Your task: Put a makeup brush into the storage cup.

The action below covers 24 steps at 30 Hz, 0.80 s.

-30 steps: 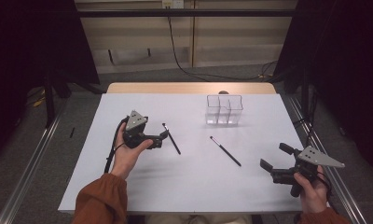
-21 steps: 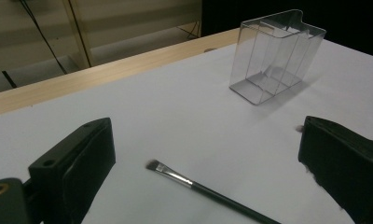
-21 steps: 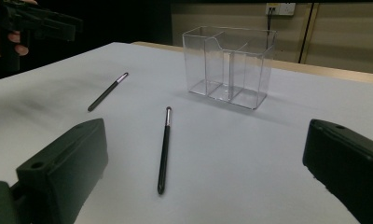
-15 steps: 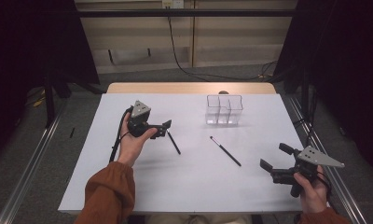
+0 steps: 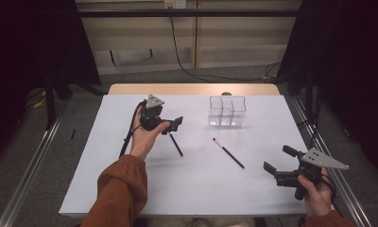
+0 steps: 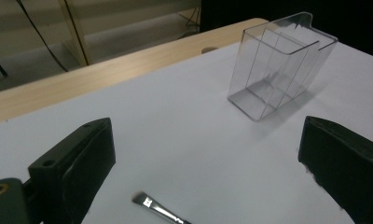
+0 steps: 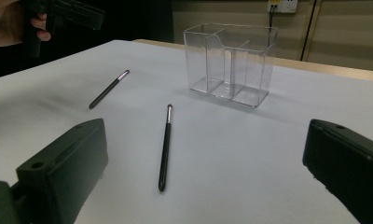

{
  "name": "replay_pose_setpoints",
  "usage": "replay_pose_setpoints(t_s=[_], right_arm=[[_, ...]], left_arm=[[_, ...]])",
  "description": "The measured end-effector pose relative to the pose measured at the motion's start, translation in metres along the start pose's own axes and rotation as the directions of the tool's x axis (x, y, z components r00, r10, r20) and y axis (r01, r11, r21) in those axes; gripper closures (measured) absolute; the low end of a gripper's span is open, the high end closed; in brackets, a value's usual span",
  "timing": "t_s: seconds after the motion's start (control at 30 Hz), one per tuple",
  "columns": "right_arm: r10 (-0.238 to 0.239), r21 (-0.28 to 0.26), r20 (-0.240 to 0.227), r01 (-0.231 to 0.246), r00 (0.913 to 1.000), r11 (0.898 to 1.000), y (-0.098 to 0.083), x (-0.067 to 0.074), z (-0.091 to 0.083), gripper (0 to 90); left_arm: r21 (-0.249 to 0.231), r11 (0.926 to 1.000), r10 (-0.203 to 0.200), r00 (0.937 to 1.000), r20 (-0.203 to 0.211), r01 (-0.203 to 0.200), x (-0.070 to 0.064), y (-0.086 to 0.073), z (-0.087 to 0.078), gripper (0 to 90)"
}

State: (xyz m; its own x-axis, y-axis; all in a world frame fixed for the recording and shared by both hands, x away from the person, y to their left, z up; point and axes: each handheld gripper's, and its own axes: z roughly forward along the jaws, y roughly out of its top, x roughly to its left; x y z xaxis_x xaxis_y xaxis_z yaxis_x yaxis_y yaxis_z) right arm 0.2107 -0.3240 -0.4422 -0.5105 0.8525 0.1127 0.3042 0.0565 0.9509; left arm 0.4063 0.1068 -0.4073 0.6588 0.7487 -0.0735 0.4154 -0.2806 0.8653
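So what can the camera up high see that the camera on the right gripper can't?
The high view alone shows the right gripper with the hand holding it, the orange sleeve and the floor rails. The right gripper view alone shows its own two black jaws close up, standing wide apart, and a wall socket. Both show the white table, the clear box, two black brushes and the left gripper.

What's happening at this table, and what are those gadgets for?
A person holds a two-jaw gripper in each hand. The left gripper, jaws open, hovers above the tip of one thin black brush. A second brush lies mid-table, untouched. The right gripper waits open near the table's edge. The clear divided holder stands empty.
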Motion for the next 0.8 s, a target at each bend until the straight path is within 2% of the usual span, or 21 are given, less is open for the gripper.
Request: replay_pose_setpoints(t_s=[0.07, 0.23, 0.33, 0.4, 0.47, 0.6, 0.67, 0.7, 0.73, 0.77, 0.8], right_arm=[[0.000, 0.001, -0.002, 0.000, 1.0000, 1.000, 0.000, 0.000, 0.000, 0.0], [0.001, 0.004, -0.003, -0.001, 1.0000, 1.000, 0.000, 0.000, 0.001, 0.0], [0.001, 0.004, -0.003, -0.001, 1.0000, 1.000, 0.000, 0.000, 0.001, 0.0], [-0.001, 0.003, -0.003, 0.001, 1.0000, 1.000, 0.000, 0.000, 0.001, 0.0], [0.000, 0.006, -0.005, 0.000, 1.0000, 1.000, 0.000, 0.000, 0.001, 0.0], [-0.007, 0.011, -0.009, 0.007, 0.9999, 1.000, 0.000, 0.000, 0.001, 0.0], [-0.009, 0.012, -0.011, 0.009, 0.9999, 1.000, -0.001, 0.000, 0.001, 0.0], [-0.008, 0.014, -0.012, 0.008, 0.9999, 1.000, -0.001, 0.000, 0.001, 0.0], [-0.007, 0.014, -0.012, 0.007, 0.9999, 1.000, -0.001, 0.000, 0.002, 0.0], [-0.007, 0.016, -0.012, 0.007, 0.9999, 1.000, -0.001, 0.000, 0.002, 0.0], [-0.007, 0.016, -0.012, 0.007, 0.9999, 1.000, -0.001, 0.000, 0.002, 0.0]], left_arm=[[0.019, 0.9997, -0.015, 0.9999, 0.007, 0.015, 0.001, -0.001, 0.001, 3.8], [0.059, 0.9981, -0.019, 0.9997, 0.012, 0.019, 0.001, 0.000, 0.002, 4.6], [0.111, 0.9937, -0.021, 0.9997, 0.010, 0.020, 0.002, 0.001, 0.003, 4.5], [0.125, 0.9917, -0.032, 0.9993, 0.017, 0.029, 0.002, 0.001, 0.003, 4.5], [0.157, 0.9864, -0.053, 0.9980, 0.034, 0.047, 0.003, 0.001, 0.005, 4.5], [0.203, 0.9784, -0.047, 0.9984, 0.032, 0.039, 0.003, -0.001, 0.008, 4.4], [0.241, 0.9698, -0.043, 0.9990, 0.012, 0.039, 0.003, 0.000, 0.011, 4.3], [0.262, 0.9644, -0.042, 0.9990, 0.017, 0.036, 0.004, 0.000, 0.013, 4.1], [0.295, 0.9546, -0.039, 0.9993, 0.000, 0.037, 0.003, 0.001, 0.014, 4.2], [0.295, 0.9546, -0.039, 0.9993, 0.000, 0.037, 0.003, 0.001, 0.014, 4.2], [0.306, 0.9510, -0.043, 0.9990, -0.008, 0.043, 0.002, 0.002, 0.015, 4.8]])
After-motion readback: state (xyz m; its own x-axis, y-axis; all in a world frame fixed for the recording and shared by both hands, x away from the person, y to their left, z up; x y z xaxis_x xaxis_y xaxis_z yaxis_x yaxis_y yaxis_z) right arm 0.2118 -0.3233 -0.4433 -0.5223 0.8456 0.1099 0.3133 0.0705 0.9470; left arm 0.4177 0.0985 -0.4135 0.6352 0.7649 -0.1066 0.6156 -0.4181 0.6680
